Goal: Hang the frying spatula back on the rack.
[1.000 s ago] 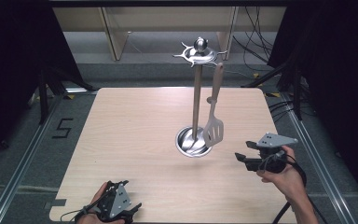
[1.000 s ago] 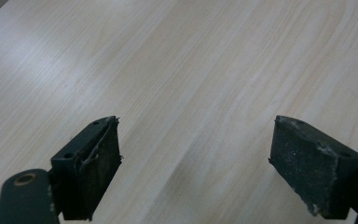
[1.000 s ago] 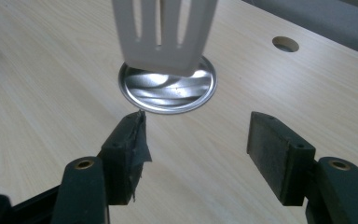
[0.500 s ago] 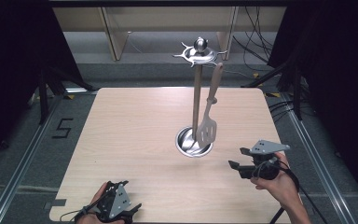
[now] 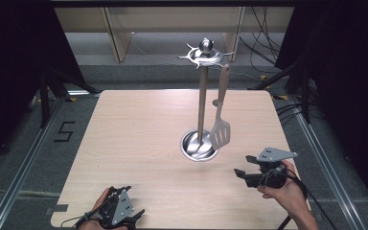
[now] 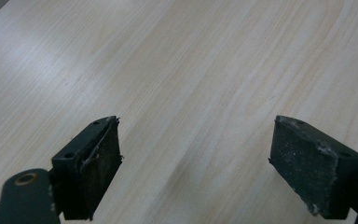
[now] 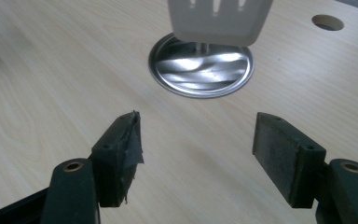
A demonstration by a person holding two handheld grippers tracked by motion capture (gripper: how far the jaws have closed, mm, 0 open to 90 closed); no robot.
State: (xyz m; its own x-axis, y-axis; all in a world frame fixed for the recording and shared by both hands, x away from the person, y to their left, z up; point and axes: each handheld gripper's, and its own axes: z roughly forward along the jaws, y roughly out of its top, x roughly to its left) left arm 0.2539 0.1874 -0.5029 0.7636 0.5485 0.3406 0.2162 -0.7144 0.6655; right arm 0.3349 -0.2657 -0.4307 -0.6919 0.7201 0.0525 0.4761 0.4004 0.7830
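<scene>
Here the right gripper (image 5: 242, 175) hovers over the near right part of the wooden table (image 5: 139, 129), held in a hand (image 5: 287, 194) that comes in from the bottom edge. Its jaws stand wide apart with nothing between them, and they point left, towards the stand. In the right gripper view the same gripper (image 7: 198, 140) looks across bare wood at the round metal base (image 7: 201, 64) of the stand, with the slotted blade of the spatula (image 7: 216, 18) hanging just above that base.

From above, the spatula (image 5: 220, 132) hangs by its handle from a hook on the star-shaped top (image 5: 205, 55) of the stand, beside the upright pole (image 5: 202, 103). Its blade hangs low over the right side of the base (image 5: 199, 146); whether it touches the rim cannot be told. The gripper is near the spatula but clear of it.

The left gripper (image 5: 134, 215) rests low at the near left edge of the table, held in the other hand (image 5: 100, 211), well apart from the stand. In the left gripper view its jaws (image 6: 196, 163) are wide open over plain wood, holding nothing.
</scene>
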